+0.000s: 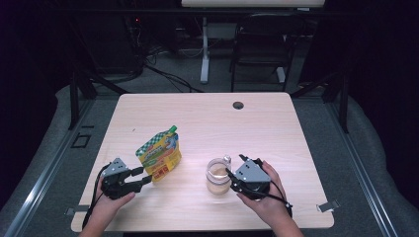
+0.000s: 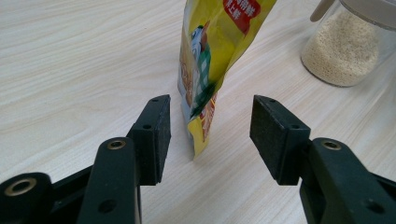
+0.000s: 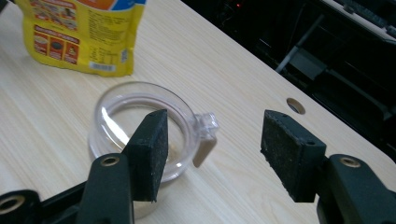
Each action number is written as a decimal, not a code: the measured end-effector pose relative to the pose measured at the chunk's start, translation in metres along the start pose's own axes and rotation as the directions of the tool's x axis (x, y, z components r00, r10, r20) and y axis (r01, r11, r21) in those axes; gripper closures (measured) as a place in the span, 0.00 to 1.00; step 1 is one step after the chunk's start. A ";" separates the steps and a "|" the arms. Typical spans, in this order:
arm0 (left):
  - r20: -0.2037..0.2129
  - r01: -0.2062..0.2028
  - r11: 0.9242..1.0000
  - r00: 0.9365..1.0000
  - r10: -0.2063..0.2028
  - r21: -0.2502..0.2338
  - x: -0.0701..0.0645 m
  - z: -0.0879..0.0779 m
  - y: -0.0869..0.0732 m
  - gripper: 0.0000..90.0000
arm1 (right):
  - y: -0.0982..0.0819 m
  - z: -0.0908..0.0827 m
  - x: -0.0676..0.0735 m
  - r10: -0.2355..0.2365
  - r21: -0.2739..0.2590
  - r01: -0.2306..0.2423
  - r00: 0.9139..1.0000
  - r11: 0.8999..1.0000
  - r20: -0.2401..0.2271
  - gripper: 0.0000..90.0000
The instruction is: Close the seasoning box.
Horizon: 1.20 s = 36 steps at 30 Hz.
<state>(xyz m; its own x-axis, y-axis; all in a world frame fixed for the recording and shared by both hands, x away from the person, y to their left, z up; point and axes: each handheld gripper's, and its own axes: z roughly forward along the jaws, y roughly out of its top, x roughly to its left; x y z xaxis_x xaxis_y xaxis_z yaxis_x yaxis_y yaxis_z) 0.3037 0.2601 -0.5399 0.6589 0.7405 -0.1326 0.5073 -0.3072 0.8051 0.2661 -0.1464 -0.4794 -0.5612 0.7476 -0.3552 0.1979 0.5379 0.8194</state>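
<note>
Light wood-grain table, pale laminate, rounded corners, round cable hole near its far edge. Everything below is placed relative to the clear jar.

Jar: stands upright on the near half of the table, right of centre. Clear plastic, pale grains in the bottom, lid flap with a beige tab on its rim. In the right gripper view the mouth looks open from above.

Yellow pouch: stands upright to the left of the jar, well apart from it, green spout cap at the top corner. Printed front, red label.

Left gripper: left of the jar, just beyond the pouch. Jaws spread wide; in the left gripper view the pouch's lower edge sits between the pads, neither pad touching it.

Right gripper: right beside the jar, on its right. Jaws wide open, holding nothing; in the right gripper view one pad overlaps the jar's rim, the other is off to the side over bare table.

Room beyond the jar: dark, grey carpet, black chair, white desk leg, loose cables on the floor.
</note>
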 end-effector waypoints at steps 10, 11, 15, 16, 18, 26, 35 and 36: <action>-0.002 0.002 1.000 1.000 -0.002 0.002 0.002 0.000 0.000 0.54 | -0.023 -0.003 -0.019 0.081 0.012 -0.082 0.995 0.997 0.053 0.46; -0.001 0.002 1.000 1.000 -0.002 0.003 0.002 0.000 0.000 0.54 | -0.024 -0.003 -0.020 0.087 0.013 -0.088 0.994 0.996 0.061 0.46; -0.001 0.003 1.000 1.000 -0.003 0.005 0.002 0.000 -0.001 0.54 | -0.031 -0.001 -0.027 0.120 0.011 -0.121 0.990 0.993 0.076 0.46; 0.001 0.004 1.000 1.000 -0.004 0.004 0.003 0.001 -0.001 0.54 | -0.033 -0.001 -0.029 0.128 0.017 -0.130 0.988 0.991 0.081 0.46; 0.001 0.002 1.000 1.000 -0.002 0.007 0.003 0.001 -0.001 0.54 | -0.038 0.000 -0.031 0.145 0.016 -0.147 0.986 0.989 0.083 0.46; 0.000 0.005 1.000 1.000 -0.005 0.013 0.003 0.003 -0.002 0.54 | -0.055 0.011 -0.036 0.170 0.072 -0.176 0.981 0.982 0.090 0.46; -0.001 -0.001 1.000 1.000 0.001 0.026 0.005 0.004 -0.002 0.54 | -0.069 0.021 -0.038 0.182 0.125 -0.193 0.979 0.973 0.090 0.46; 0.000 0.000 1.000 1.000 0.000 0.018 0.005 0.005 -0.002 0.54 | -0.070 0.022 -0.037 0.179 0.127 -0.189 0.980 0.974 0.091 0.46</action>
<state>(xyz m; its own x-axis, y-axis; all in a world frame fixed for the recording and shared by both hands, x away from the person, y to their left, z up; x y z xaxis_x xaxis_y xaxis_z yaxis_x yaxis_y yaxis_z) 0.3088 0.2618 -0.5447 0.6585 0.7408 -0.1325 0.5175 -0.3179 0.7945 0.2911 -0.2030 -0.5332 -0.4411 0.8640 -0.2428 0.4013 0.4319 0.8077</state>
